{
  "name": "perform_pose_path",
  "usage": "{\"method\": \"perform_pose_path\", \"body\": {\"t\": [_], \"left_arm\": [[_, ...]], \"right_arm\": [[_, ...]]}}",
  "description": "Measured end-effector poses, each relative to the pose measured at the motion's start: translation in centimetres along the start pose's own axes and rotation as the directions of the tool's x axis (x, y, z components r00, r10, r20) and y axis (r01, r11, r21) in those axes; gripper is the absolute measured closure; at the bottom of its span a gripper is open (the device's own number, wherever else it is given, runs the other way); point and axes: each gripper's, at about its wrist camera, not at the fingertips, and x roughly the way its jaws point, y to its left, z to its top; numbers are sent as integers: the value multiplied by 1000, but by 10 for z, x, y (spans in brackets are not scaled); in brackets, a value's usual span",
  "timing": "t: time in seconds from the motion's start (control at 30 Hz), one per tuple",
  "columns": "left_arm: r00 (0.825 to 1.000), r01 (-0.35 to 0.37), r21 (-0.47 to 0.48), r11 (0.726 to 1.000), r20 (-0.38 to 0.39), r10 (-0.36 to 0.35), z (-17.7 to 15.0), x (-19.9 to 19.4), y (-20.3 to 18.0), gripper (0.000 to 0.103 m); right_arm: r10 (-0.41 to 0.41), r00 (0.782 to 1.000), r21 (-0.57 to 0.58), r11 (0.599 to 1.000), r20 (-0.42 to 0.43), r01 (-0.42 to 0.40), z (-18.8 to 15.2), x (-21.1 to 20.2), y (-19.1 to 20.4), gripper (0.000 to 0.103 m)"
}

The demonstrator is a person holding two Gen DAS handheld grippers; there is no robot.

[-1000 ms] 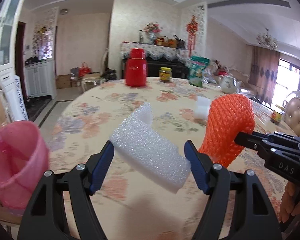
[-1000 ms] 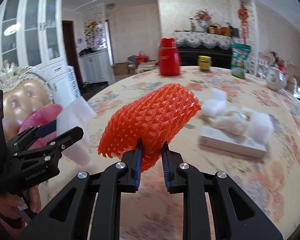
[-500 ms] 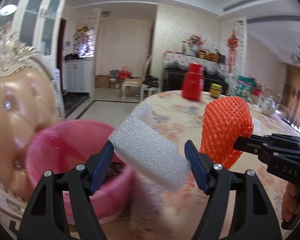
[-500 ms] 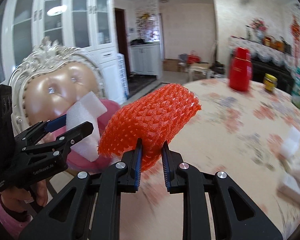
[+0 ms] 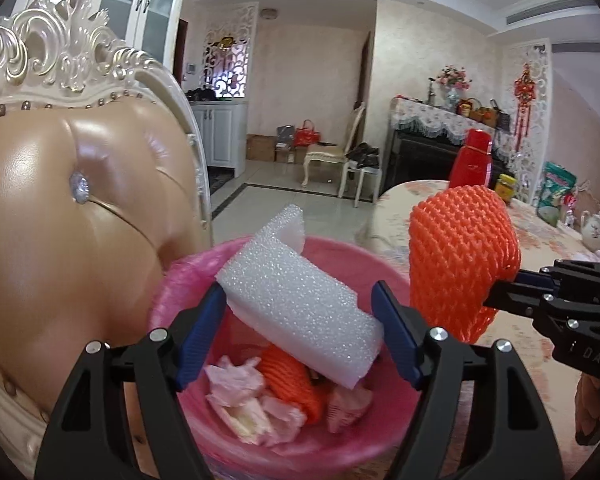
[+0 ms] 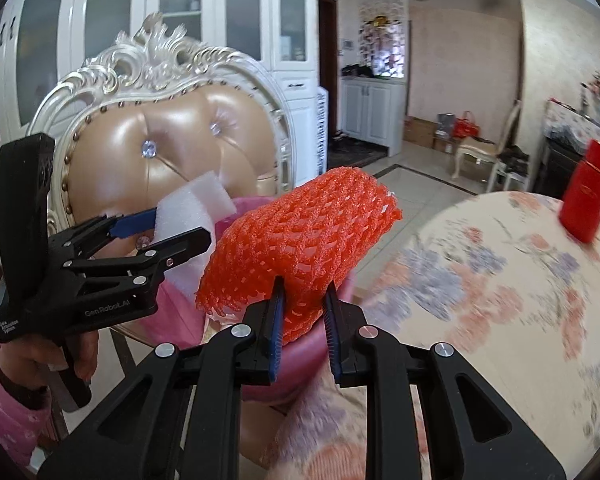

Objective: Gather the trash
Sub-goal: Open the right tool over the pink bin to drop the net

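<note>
Left gripper [image 5: 300, 334]: holds the white foam block [image 5: 300, 304] across its width, right above the pink bin [image 5: 260, 452]. Its blue pads have just been easing apart a little; the left pad touches the block's edge, but I cannot tell whether the right one still presses it.
White foam block: tilted, its far end bent into a lip, hanging over the bin's open mouth.
Right gripper [image 6: 302, 320]: clamped tight on the lower edge of the orange foam net [image 6: 300, 236], pads nearly together.
Orange foam net: a tubular mesh sleeve sticking up and forward out of the jaws, just beside the foam block and near the bin's rim on the table side.
Pink bin: lined with a pink bag, holding crumpled tissues [image 5: 244, 396] and another orange net piece [image 5: 290, 380].
Chair [image 5: 80, 208]: ornate cream frame with tan padded back, directly behind the bin.
Table [image 6: 500, 280]: round, flowered cloth, to the right of the bin, a red flask [image 6: 588, 196] on it farther off.
Person: pink sleeve [image 6: 4, 396] at the hand on the left gripper's handle.
</note>
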Motion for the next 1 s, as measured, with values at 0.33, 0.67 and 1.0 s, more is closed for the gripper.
{"method": "perform_pose_path", "body": {"t": [0.33,0.67,1.0], "left_arm": [[997,-79,1,997,11,79,0,1,16,12],[999,-48,-11,999,21,48,-13,-28,-23,5],[988,157,106,982,-32,-154,-27,-32,-140,5]], "right_arm": [[39,999,-47,998,-22,-40,-1,19,3,38],[-92,995,24,996,29,91,-40,-56,-28,35],[-317,948,138,941,32,310,-104,-146,-75,19]]}}
